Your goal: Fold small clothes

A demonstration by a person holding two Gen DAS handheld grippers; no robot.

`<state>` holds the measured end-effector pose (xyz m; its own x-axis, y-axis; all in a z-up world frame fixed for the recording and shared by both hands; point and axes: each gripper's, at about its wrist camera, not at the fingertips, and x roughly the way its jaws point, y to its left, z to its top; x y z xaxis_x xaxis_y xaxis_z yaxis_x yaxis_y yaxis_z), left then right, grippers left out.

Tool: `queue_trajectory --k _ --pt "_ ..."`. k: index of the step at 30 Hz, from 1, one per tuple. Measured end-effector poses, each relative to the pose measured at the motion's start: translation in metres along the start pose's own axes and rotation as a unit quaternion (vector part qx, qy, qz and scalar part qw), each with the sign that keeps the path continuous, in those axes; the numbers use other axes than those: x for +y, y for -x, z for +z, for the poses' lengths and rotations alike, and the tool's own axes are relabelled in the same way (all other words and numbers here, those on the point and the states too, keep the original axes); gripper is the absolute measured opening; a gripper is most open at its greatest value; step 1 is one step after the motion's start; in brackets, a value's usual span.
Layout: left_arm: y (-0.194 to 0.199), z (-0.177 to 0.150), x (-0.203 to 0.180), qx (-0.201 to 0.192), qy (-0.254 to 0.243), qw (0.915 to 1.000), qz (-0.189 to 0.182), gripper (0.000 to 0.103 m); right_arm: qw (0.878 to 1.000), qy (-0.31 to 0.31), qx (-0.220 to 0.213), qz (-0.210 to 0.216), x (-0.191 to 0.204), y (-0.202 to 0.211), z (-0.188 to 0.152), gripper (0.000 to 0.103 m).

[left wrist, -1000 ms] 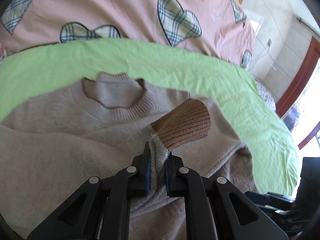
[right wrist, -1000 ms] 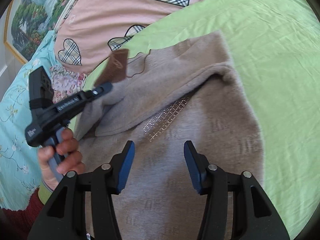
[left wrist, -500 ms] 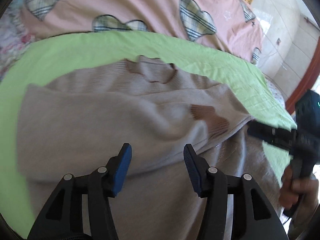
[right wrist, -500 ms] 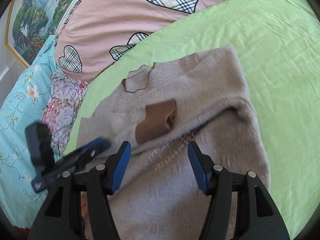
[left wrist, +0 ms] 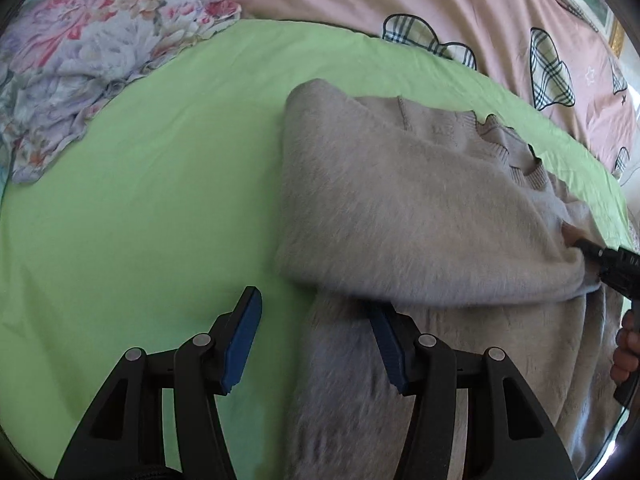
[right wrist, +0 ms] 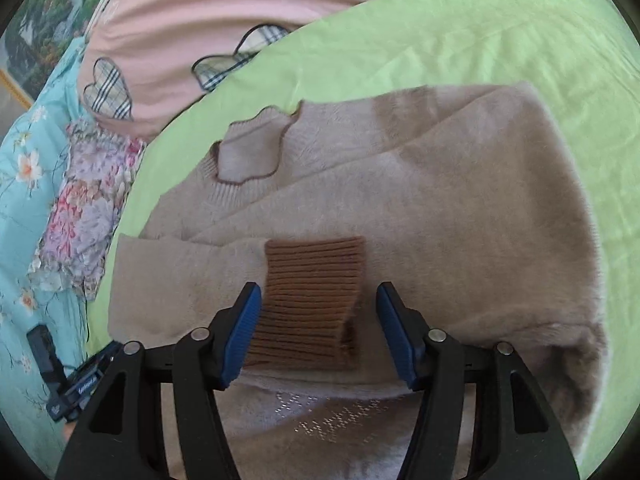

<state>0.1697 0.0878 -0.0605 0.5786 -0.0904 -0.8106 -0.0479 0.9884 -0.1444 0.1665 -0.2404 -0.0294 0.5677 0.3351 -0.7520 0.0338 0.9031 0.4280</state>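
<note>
A beige knit sweater (left wrist: 420, 216) lies face up on the green sheet (left wrist: 160, 200), collar (right wrist: 250, 152) toward the pillows. One sleeve is folded across the chest, and its brown ribbed cuff (right wrist: 316, 276) lies flat. My right gripper (right wrist: 318, 292) hovers over that cuff with its jaws closing. The cuff lies between the pads, which do not press on it. My left gripper (left wrist: 314, 304) stands open at the sweater's left side edge, one finger over the sheet and the other at the fold of the sleeve. It holds nothing.
A pink quilt with plaid hearts (left wrist: 480, 20) lies beyond the sheet. A floral pillow (left wrist: 80, 60) and turquoise floral bedding (right wrist: 24, 220) lie to the left. A hand (left wrist: 626, 348) holds the right gripper's handle at the left wrist view's right edge.
My left gripper has let go of the sleeve near its cuff, opened and swung left to the sweater's side edge. The sleeve now lies across the chest. My right gripper has moved over the cuff and narrowed.
</note>
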Motion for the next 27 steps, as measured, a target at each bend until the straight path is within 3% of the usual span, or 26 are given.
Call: queue_trajectory --k 1,3,5,8,10,15,21,25,27 --pt "-0.003 0.005 -0.002 -0.001 -0.002 1.0000 0.002 0.056 1.000 0.004 0.003 0.007 0.002 -0.001 0.001 0.008" --pt "-0.008 0.017 -0.007 -0.004 -0.004 0.9999 0.015 0.054 0.999 0.006 -0.022 0.023 0.006 0.013 0.007 0.008" --pt "-0.008 0.024 -0.009 -0.014 -0.003 0.9996 0.026 0.053 0.997 0.001 -0.076 0.027 0.002 0.045 0.014 0.007" --pt "-0.010 0.028 -0.008 -0.015 0.018 0.9988 0.042 0.051 0.992 -0.018 -0.121 0.006 -0.019 0.079 0.025 0.007" --pt "-0.015 0.025 -0.005 -0.006 0.034 0.9989 0.031 0.051 0.993 -0.027 -0.112 -0.007 -0.035 0.079 0.026 0.007" --pt "-0.005 0.019 -0.006 -0.028 0.044 0.9970 0.057 0.050 0.996 -0.035 -0.074 -0.024 -0.058 0.060 0.015 0.007" --pt "-0.004 0.020 0.002 -0.033 0.072 0.9957 0.049 0.050 0.996 -0.025 -0.072 -0.045 -0.060 0.050 0.011 0.007" --pt "-0.002 0.020 0.001 -0.044 0.069 0.9953 0.051 0.050 0.992 0.012 -0.104 -0.065 -0.047 0.061 0.012 0.007" --pt "-0.006 0.019 0.001 -0.037 0.071 0.9956 0.048 0.050 0.993 0.018 -0.093 -0.071 -0.047 0.054 0.014 0.007"
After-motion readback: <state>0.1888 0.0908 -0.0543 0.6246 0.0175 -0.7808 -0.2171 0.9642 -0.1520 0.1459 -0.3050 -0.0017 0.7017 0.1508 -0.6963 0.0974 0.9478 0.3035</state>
